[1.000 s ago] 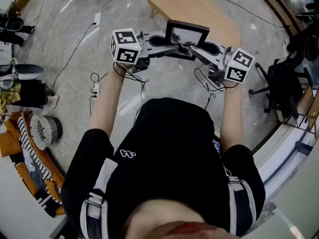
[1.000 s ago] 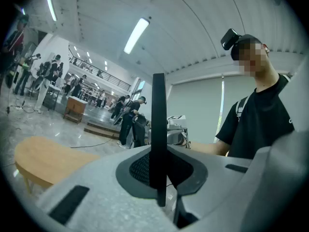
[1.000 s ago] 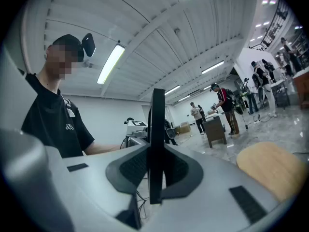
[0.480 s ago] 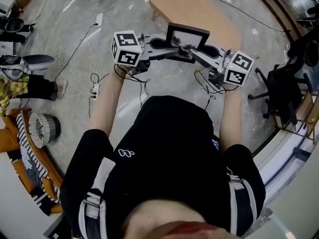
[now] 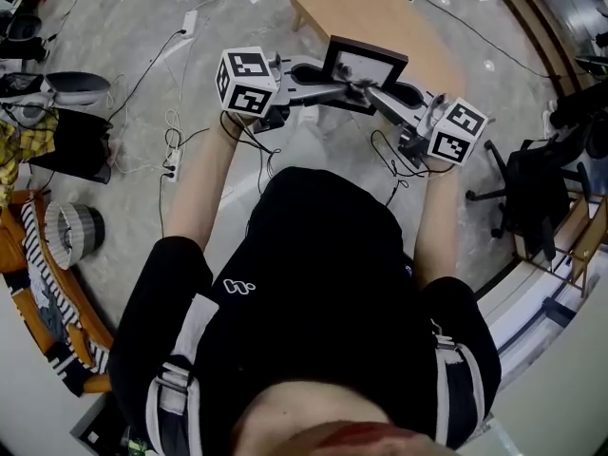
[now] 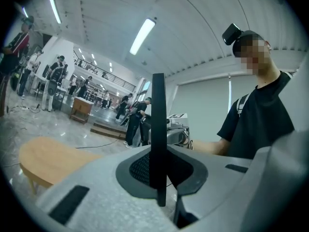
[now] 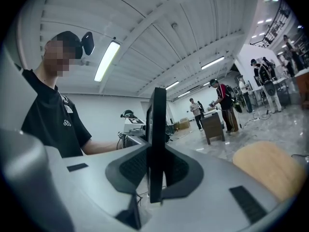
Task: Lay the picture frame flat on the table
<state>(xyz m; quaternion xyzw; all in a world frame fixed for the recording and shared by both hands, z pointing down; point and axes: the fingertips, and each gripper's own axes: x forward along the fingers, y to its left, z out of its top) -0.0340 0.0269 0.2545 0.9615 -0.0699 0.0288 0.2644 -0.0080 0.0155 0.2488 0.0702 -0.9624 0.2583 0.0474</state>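
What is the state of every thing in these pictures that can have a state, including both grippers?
picture frame: held upright in the air, gripped on two sides, not lying on the table.
left gripper: shut on the frame's edge.
right gripper: shut on the frame's opposite edge.
wooden table: standing on the floor beyond the frame; the frame is not on it.

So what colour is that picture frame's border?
The picture frame has a black border; head view shows it best.
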